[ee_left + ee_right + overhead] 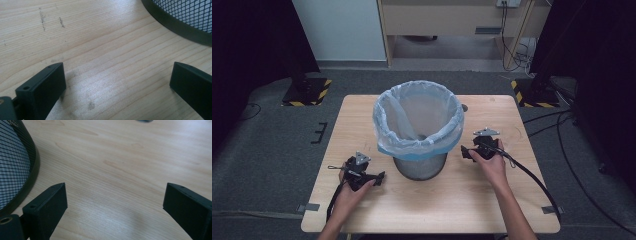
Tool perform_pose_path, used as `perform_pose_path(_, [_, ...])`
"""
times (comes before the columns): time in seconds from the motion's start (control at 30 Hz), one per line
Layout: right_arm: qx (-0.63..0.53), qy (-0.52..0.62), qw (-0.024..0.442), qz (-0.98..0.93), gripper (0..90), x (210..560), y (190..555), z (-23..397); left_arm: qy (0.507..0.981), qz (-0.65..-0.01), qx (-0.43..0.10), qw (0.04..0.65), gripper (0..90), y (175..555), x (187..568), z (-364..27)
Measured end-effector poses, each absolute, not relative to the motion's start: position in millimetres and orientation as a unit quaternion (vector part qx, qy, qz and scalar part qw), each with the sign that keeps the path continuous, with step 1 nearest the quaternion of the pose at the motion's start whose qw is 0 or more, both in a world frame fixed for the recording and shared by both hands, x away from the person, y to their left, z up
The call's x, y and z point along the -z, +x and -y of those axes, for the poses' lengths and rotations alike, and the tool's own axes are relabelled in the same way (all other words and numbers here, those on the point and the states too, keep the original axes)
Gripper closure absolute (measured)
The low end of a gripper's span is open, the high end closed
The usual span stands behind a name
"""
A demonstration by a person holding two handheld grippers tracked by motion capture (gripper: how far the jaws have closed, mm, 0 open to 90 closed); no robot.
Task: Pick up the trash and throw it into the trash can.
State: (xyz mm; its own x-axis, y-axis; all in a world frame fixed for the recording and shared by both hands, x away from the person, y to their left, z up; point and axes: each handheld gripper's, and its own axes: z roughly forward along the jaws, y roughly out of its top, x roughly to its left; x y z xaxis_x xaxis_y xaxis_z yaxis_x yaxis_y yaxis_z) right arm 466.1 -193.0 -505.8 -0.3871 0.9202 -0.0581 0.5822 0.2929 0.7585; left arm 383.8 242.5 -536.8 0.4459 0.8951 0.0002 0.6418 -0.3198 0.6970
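Note:
A black mesh wastebasket (pixel 419 165) lined with a pale blue plastic bag (pixel 418 120) stands in the middle of the wooden table (pixel 362 115). My left gripper (pixel 379 176) rests low at the basket's left, held by a hand, jaws wide apart over bare wood. In the left gripper view the gripper (pixel 117 82) holds nothing and the basket's base (pixel 180 25) is at the upper right. My right gripper (pixel 465 152) sits at the basket's right, also open. The right gripper view has the gripper (pixel 115 202) empty, with the mesh wall (pixel 15 170) at left.
A cable (pixel 532 180) trails from the right gripper over the table's right front. Another cable (pixel 333 197) hangs off the left front edge. Black stands with striped bases (pixel 307 92) flank the table on the carpet. A small dark spot (pixel 144 121) lies far on the wood.

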Motion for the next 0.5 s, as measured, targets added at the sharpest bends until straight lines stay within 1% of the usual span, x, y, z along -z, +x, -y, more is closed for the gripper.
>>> perform_pose_path(0.3, [-0.355, 0.491, 0.262, -0.751, 4.8, 471, 455, 212, 0.788, -0.488, -0.198, 0.320, 0.0, 384, 537, -243])
perform_pose_path(0.5, [-0.374, 0.496, 0.291, -0.727, 4.4, 446, 449, 231, 0.788, -0.488, -0.198, 0.320, 0.0, 384, 537, -243])
